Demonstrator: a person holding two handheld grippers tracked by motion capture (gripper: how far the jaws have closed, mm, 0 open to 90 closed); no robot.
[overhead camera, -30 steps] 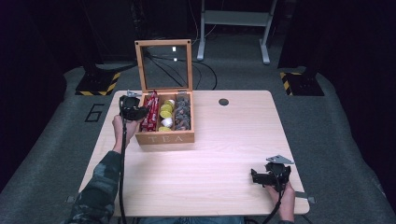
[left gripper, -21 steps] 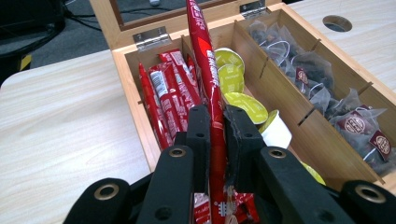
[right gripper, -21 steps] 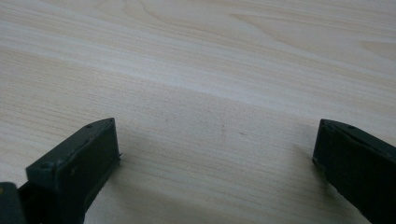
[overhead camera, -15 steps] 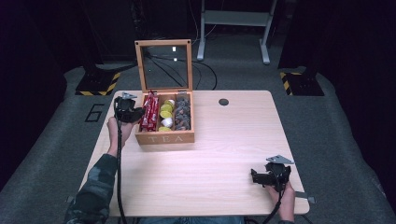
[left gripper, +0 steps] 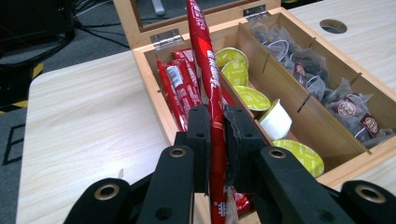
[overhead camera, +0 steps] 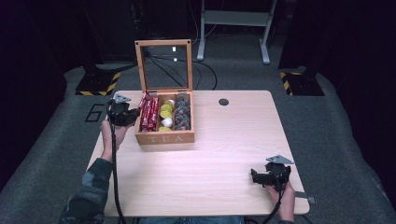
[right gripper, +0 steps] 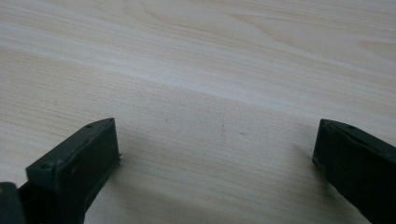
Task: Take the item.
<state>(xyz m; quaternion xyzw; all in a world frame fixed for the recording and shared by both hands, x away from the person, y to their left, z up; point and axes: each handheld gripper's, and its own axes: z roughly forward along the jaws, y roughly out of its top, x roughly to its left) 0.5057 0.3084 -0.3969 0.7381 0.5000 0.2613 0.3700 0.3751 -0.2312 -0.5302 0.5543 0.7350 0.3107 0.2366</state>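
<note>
Table (overhead camera: 224, 149) of pale wood carries, toward ten o'clock, a box (overhead camera: 164, 137) lettered "TEA", beside whose left compartment the left gripper (left gripper: 216, 122), forearm outstretched, pinches a red stick sachet (left gripper: 206, 70), while at five o'clock the right gripper (right gripper: 215, 154) rests low, jaws spread.

Red, yellow-green and grey in a pale wood box

The box (overhead camera: 164, 137) is light wood with "TEA" on its front; at its 9 o'clock side lie red sticks (left gripper: 180, 88) with white print, in the middle yellow-green pods (left gripper: 251, 97) and one white pod (left gripper: 275, 120), at 3 o'clock grey bags (left gripper: 322, 88) with dark red tags. The table (overhead camera: 224, 154) is pale woodgrain. Both grippers (left gripper: 217, 135) (overhead camera: 261, 176) are black. The sleeve (overhead camera: 86, 196) is camouflage green.
</note>
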